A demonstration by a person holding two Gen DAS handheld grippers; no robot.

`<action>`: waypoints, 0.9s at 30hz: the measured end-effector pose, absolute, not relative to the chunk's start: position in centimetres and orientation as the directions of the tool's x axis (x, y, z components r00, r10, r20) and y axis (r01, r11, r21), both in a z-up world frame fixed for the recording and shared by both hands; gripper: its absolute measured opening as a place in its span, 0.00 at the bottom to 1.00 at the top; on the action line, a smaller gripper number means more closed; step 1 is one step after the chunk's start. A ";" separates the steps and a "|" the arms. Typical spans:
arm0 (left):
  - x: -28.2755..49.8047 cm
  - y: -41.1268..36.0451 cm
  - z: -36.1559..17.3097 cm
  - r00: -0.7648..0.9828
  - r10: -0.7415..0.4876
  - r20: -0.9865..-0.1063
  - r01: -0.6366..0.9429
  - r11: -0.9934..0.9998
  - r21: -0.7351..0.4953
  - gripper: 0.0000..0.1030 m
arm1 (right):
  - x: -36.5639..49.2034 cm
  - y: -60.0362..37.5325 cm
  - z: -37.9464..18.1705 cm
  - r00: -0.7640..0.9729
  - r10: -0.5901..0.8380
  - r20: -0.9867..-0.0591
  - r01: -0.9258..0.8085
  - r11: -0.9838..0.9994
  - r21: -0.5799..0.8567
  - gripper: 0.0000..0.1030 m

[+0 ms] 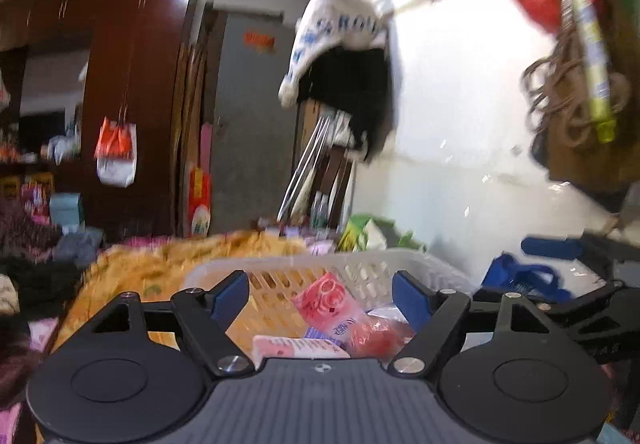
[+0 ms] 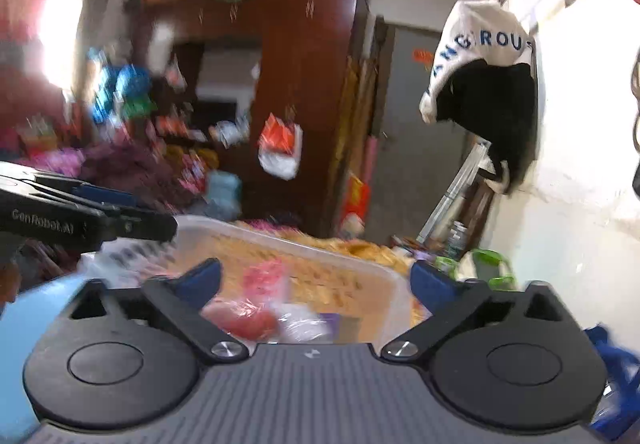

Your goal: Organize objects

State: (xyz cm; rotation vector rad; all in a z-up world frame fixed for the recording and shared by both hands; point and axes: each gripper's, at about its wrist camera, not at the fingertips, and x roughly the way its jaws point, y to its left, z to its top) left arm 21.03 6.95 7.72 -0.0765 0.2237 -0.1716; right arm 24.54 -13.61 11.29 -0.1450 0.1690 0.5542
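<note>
A white slotted plastic basket (image 1: 360,264) sits on a yellow patterned cover; it also shows in the right wrist view (image 2: 304,246). Inside lie a pink packet (image 1: 330,302), a red wrapped item (image 1: 376,338) and a pink box (image 1: 296,348). The right wrist view shows the blurred pink packet (image 2: 266,276) and red item (image 2: 244,320). My left gripper (image 1: 322,298) is open and empty above the basket; it also appears from the side in the right wrist view (image 2: 132,226). My right gripper (image 2: 316,278) is open and empty over the basket.
A blue bag (image 1: 520,278) lies right of the basket by the white wall. A dark wooden wardrobe (image 1: 132,83) with a hanging orange-white bag (image 1: 116,151) stands behind. A green bag (image 2: 490,266) and folded metal frame (image 1: 304,163) stand at the far corner. Clutter fills the left.
</note>
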 end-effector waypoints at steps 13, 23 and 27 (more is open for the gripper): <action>19.5 10.1 0.0 0.883 -0.107 -0.457 0.088 0.994 -0.061 0.96 | 26.3 -13.0 3.5 0.588 0.630 -0.507 -0.656 0.739 0.157 0.79; 21.5 9.9 -2.4 0.826 -0.078 -0.559 0.062 0.997 -0.047 0.87 | 25.1 -14.1 2.9 0.569 0.661 -0.489 -0.682 0.711 0.168 0.43; 21.2 9.9 -2.7 0.829 -0.080 -0.553 0.071 0.997 -0.038 0.72 | 24.3 -15.8 3.6 0.622 0.661 -0.419 -0.663 0.730 0.168 0.42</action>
